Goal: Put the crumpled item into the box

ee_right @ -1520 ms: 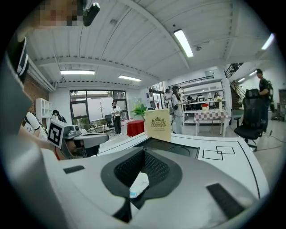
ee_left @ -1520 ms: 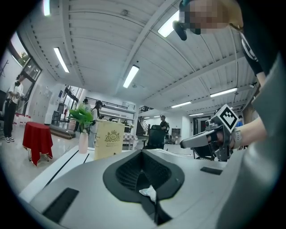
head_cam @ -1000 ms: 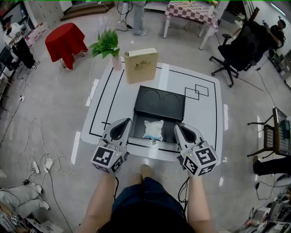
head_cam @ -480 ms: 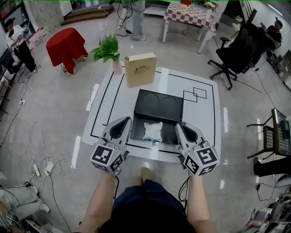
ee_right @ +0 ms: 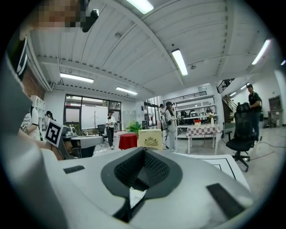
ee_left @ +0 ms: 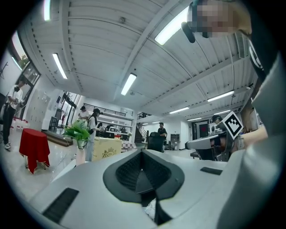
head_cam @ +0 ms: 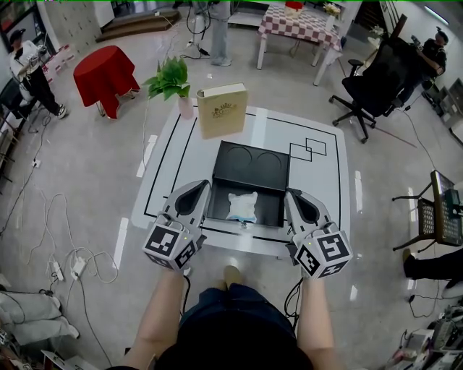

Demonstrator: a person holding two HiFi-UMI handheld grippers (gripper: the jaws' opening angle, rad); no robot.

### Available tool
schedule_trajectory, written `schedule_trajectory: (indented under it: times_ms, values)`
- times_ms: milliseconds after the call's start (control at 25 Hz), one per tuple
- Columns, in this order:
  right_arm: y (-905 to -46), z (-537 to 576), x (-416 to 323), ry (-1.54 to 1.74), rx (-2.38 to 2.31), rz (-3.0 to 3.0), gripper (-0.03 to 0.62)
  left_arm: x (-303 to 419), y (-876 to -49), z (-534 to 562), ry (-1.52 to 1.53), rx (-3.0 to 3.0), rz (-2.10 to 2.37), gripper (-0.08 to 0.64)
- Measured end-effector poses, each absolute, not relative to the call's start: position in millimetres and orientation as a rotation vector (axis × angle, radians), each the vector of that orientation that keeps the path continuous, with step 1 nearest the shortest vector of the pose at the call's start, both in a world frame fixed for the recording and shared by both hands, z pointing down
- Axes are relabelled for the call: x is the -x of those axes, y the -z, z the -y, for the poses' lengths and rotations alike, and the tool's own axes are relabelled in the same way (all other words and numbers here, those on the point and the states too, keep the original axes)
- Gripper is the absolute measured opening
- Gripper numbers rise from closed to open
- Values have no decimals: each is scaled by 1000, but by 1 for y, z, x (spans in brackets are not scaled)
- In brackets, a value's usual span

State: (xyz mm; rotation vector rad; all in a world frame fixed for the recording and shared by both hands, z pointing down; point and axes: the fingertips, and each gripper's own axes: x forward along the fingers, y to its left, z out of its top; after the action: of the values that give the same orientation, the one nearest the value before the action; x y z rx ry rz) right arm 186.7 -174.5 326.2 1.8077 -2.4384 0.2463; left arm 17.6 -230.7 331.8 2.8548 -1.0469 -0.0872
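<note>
Item (head_cam: 242, 207), crumpled and white, inside the black box (head_cam: 253, 165), near its front wall. Left gripper (head_cam: 205, 186) and right gripper (head_cam: 290, 194) both clenched on nothing, flanking the box.

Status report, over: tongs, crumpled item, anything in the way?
Left tongs and right tongs shut, empty, flanking the box. Crumpled item lies inside it. Nothing blocking.

A grey floor (head_cam: 72, 181) is seen. A red-covered table (head_cam: 103, 72) is set at ten o'clock, a checked table (head_cam: 300, 22) at one, a black chair (head_cam: 383, 76) at two. Cables (head_cam: 65, 260) are spread at eight.
</note>
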Motion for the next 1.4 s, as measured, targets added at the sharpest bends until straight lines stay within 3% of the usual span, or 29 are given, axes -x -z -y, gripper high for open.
schedule_trajectory:
  times_ms: [1400]
  values:
    - [-306,171,-189,-184,-1863,2421,5,-23,-321,237,128,-2871,999,0]
